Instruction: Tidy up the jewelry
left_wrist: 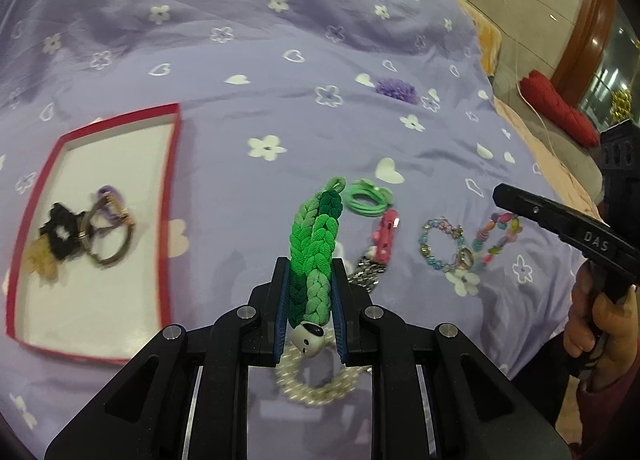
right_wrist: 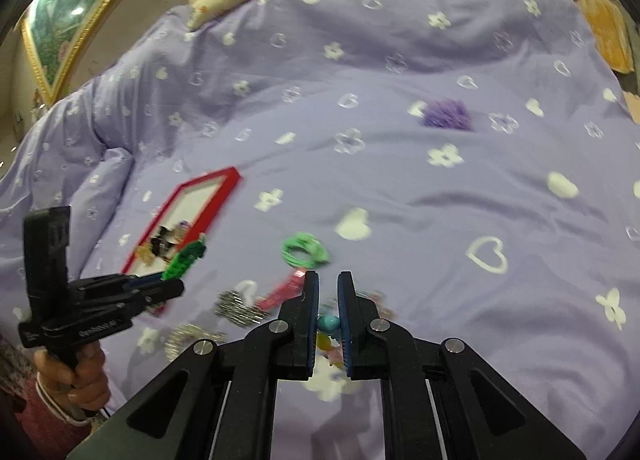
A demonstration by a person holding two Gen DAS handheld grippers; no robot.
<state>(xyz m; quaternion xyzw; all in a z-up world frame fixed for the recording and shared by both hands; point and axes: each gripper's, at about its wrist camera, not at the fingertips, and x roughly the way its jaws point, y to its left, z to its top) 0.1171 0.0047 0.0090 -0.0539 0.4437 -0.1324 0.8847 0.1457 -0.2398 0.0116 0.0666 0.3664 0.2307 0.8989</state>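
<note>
Left tool (left_wrist: pixel 310 280) pinches the green braided band (left_wrist: pixel 316 244), held above the purple bedspread (left_wrist: pixel 280 59), with the red-rimmed box (left_wrist: pixel 172 163) off to its left. Right tool (right_wrist: pixel 328 316) sits nearly pressed together around a teal bead (right_wrist: pixel 329 323) of the beaded bracelet (left_wrist: pixel 496 236) on the bed

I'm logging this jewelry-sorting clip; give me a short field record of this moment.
surface: purple bedspread with white hearts and flowers
left tool: shut on green braided band
right tool: nearly closed over beaded bracelets, grip unclear
red box: holds black scrunchie, metal rings
still loose: mint hair ties, pink clip, purple scrunchie
</note>
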